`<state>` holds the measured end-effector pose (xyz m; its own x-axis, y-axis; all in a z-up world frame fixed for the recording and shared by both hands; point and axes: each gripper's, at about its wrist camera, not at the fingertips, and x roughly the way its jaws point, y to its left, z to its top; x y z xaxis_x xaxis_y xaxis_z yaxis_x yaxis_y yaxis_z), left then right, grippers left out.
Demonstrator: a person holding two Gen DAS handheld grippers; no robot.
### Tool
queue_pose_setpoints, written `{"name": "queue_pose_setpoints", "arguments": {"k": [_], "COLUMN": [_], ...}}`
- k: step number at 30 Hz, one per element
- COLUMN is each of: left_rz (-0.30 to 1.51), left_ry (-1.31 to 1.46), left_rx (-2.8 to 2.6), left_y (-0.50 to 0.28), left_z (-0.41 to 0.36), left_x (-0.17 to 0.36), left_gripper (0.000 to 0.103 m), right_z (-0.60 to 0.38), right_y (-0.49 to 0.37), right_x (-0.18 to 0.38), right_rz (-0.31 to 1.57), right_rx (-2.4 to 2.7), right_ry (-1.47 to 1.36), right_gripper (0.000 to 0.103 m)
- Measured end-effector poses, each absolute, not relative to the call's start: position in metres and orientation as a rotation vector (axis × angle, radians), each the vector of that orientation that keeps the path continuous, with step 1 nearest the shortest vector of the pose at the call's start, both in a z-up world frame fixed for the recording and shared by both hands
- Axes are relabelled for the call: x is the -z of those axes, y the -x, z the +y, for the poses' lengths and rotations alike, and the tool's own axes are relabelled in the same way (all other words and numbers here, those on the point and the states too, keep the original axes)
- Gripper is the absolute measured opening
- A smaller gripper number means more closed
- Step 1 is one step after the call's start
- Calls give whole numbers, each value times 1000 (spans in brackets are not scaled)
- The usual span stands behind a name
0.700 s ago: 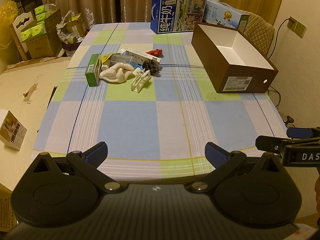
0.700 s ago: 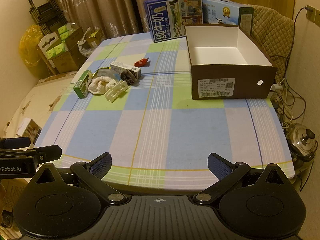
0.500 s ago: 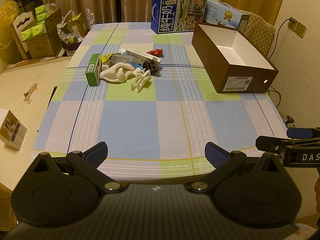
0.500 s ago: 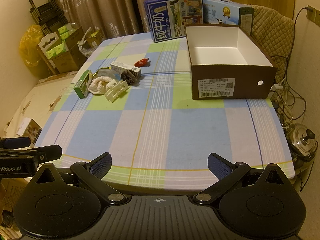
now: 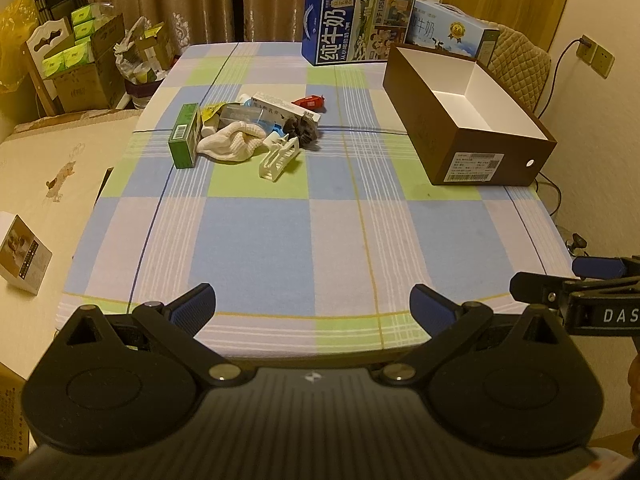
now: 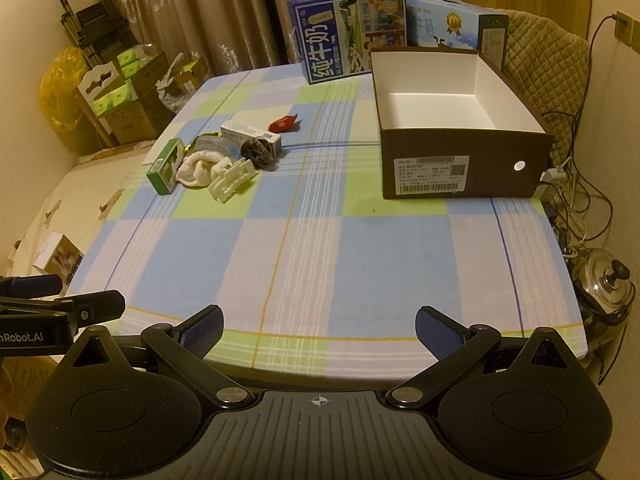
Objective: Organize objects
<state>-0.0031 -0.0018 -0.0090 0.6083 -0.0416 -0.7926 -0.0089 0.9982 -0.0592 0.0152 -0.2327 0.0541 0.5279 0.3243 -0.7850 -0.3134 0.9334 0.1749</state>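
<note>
Both grippers hang at the near edge of the table [image 5: 320, 240], the left gripper [image 5: 312, 304] and the right gripper [image 6: 319, 326] each with fingers spread wide and nothing between them. The checked tablecloth is bare across the whole near half, from the front edge up to the clutter, and a wide lane of open cloth also runs between the pile and the box.

The pile sits at the far left and holds, as far as can be counted: one green carton [image 5: 185, 135] lying at its left end, one white sock [image 5: 232, 142] bunched just beside it, one white hair claw clip [image 5: 279, 159] at the near side, one dark scrunchie [image 5: 301, 128] touching the long white tube box [image 5: 280, 108] behind it, and one red wrapped sweet [image 5: 307, 101] set a little apart toward the back. (A clear blue-labelled item and a yellow wrapper lie half buried; what they are is unclear.)

One brown shoebox [image 6: 460, 160] stands open at the far right, its white inside holding nothing. Two milk cartons, a dark blue one [image 5: 356, 26] and a pale blue one [image 5: 448, 30], stand along the back edge behind it.
</note>
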Motion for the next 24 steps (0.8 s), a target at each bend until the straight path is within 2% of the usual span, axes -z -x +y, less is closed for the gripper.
{"name": "queue_pose_setpoints", "arguments": {"k": [24], "left_rz": [933], "left_ry": [95], "left_rx": [-43], "left_y": [-3], "left_z": [-26], "left_x": [9], "left_gripper": [102], "right_z": [-251], "right_y": [-33], "right_x": [-49], "right_rz": [953], "right_rx": [-455], "right_ry": [27], "right_gripper": [100]}}
